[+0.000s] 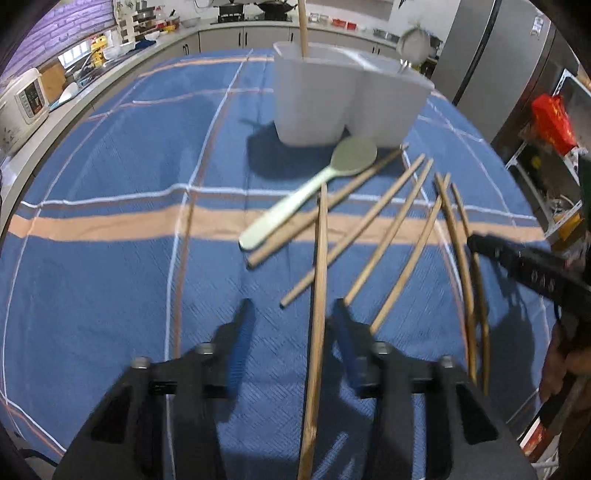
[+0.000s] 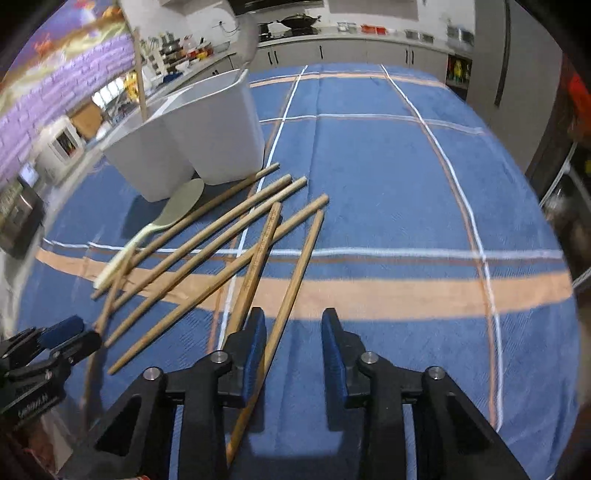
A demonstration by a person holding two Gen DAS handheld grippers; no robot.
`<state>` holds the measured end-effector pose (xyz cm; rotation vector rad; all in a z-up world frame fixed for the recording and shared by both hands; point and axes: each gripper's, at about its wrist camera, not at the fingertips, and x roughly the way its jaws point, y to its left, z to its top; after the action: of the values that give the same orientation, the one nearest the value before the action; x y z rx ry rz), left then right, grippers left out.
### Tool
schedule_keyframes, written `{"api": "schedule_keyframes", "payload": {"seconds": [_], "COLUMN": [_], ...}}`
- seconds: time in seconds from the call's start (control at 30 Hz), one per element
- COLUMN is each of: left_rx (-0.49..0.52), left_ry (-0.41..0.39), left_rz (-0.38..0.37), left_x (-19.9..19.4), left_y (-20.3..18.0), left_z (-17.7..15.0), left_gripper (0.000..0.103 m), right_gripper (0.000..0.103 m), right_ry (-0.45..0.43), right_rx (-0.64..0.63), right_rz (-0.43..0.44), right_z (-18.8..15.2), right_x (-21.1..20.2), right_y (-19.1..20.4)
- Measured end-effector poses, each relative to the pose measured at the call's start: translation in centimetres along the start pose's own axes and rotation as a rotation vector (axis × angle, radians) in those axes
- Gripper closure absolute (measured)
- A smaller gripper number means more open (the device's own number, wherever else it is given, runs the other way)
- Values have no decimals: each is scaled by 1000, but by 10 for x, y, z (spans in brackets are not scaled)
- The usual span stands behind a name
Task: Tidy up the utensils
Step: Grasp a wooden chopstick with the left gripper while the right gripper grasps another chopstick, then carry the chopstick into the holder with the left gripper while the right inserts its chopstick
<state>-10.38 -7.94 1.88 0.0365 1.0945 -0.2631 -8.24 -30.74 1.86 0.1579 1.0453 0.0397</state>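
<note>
A long wooden chopstick (image 1: 319, 295) runs lengthwise through the gap of the left gripper (image 1: 291, 314), nearer its right jaw than its left, with the jaws spread wide and gripping nothing; whether the stick touches either pad cannot be told. Just ahead and to the right of those jaws the other loose chopsticks (image 1: 391, 236) lie fanned across the blue checked cloth (image 1: 110, 166) covering the bench, some crossing one another. A pale green spoon (image 1: 314, 188) lies ahead of the jaws, its bowl pointing toward the white utensil holder (image 1: 332, 96), which stands farther ahead with one upright wooden stick (image 1: 303, 29) in its left compartment and a round metal strainer (image 1: 413, 44) rising from the right end. The right gripper (image 2: 293, 336) hovers with its jaws released and parted, empty cloth between them; one chopstick (image 2: 291, 295) passes just left of its left jaw, close beside the blue pad, and another (image 2: 255, 269) ends in front of that same jaw. From this side the spoon (image 2: 170, 214) and holder (image 2: 192, 140) sit ahead and to the left, with kitchen counters (image 2: 351, 48) beyond the bench.
</note>
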Motion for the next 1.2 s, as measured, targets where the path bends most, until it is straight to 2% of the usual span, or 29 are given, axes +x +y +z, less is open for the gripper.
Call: {"api": "schedule_keyframes", "payload": {"seconds": [0.03,0.07,0.1,0.27,0.43,0.7,0.77,0.9,1.0,1.2], "left_rx": [-1,1,1,-93,-215,-290,-290,-244,-203,-123], "left_ry": [-15,-11,-16,-7,7,16,26,31,47,80], "left_rz": [5,9,16,-3,-37,-34,-39,-21,-33,-35], "left_x": [-2,-1,-3,-6,-17,-22,-18,-12,-8,3], "left_y": [0,-1,-2,10,45,70,74,75,76,76], "left_z": [0,-1,0,-5,-13,-12,-7,3,14,36], "left_gripper": [86,93,96,96,96,96,95,91,84,83], "right_gripper": [80,87,93,96,96,95,93,82,80,80], "right_ry": [2,3,7,31,63,95,104,130,156,225], "right_rx": [-19,-32,-50,-48,-42,-19,-1,13,-7,-55], "right_rz": [-27,-43,-54,-57,-79,-78,-73,-64,-90,-137], "right_z": [3,5,6,0,-32,-53,-54,-46,-36,-12], "right_x": [2,4,6,1,-24,-43,-44,-40,-33,-18], "right_y": [4,7,11,9,-16,-48,-49,-47,-42,-33]}}
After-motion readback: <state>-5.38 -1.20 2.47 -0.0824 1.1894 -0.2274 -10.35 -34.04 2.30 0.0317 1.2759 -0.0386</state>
